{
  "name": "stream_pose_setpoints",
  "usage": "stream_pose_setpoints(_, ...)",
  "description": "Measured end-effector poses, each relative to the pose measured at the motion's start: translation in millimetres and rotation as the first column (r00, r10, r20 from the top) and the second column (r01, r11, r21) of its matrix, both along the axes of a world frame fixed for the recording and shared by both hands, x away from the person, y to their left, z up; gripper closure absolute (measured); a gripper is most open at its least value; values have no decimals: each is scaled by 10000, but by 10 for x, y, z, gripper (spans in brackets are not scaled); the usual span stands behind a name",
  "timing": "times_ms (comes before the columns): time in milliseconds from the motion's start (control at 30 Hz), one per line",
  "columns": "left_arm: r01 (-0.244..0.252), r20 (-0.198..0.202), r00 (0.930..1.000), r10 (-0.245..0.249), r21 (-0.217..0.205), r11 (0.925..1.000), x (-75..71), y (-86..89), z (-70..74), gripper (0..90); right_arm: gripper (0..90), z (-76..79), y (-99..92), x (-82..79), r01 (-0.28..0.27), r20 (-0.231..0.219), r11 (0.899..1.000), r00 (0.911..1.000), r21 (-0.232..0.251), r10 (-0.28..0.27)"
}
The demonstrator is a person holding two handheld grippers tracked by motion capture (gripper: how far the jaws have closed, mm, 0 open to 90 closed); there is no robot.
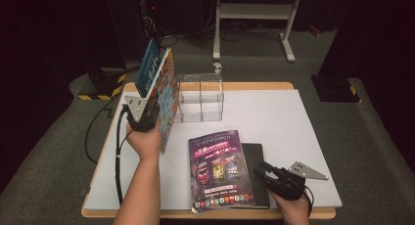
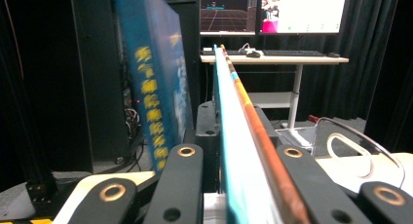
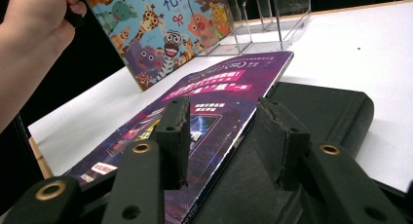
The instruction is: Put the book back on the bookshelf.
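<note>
Picture book held up, magazine lying flat

A clear plastic stand (image 1: pixel 201 99) sits just beside the raised picture book (image 1: pixel 166 95), with a blue book (image 1: pixel 147 67) behind it. The left gripper (image 1: pixel 147 118) pinches the picture book upright. The right gripper (image 1: pixel 268 172) rests spread over the purple magazine (image 1: pixel 220 167) and black notebook (image 1: pixel 257 156), pinching nothing.

colourful animal picture book (image 1: pixel 168 95), upright, lifted
</note>
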State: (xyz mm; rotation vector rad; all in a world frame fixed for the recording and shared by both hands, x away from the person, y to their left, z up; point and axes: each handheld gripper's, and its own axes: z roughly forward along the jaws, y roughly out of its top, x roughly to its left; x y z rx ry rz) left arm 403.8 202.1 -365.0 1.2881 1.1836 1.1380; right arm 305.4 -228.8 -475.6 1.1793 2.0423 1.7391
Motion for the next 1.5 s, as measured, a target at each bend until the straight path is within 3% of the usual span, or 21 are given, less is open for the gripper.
stream_pose_setpoints(167,188,-396,9991,-173,382,9991,-84,26,-19,777,565,10,9,-13,-46,34,10000,10000,8,46)
stream_pose_setpoints(300,195,-660,9977,-134,926,9955,-164,4,-52,766,564,6,10,-11,-90,8,10000,10000,2,90)
stream_pose_setpoints(600,-51,-758,9970,149,1286,9917,-233,-21,-109,767,562,-10,33,-3,-209,-113,9998,9997,58,210)
stream_pose_setpoints(767,-270,-926,9950,364,1011,9945,-228,9,-91,770,562,-11,27,-6,-183,-161,9998,9997,106,184)
stream_pose_setpoints(967,-692,-900,9927,808,1255,9897,-284,1,-99,762,563,-19,26,2,-209,-205,9997,9996,152,212)
stream_pose_setpoints(1233,-582,-822,9942,694,1318,9896,-244,5,-90,760,563,-18,46,-3,-264,-180,9996,9995,95,266)
stream_pose_setpoints(1400,-494,-685,9960,571,1101,9927,-207,-8,-98,763,563,-26,60,1,-302,-212,9995,9993,59,304)
stream_pose_setpoints(1500,-385,-668,9967,462,1122,9929,-237,-19,-129,705,563,-26,58,-1,-289,-226,9996,9993,80,290)
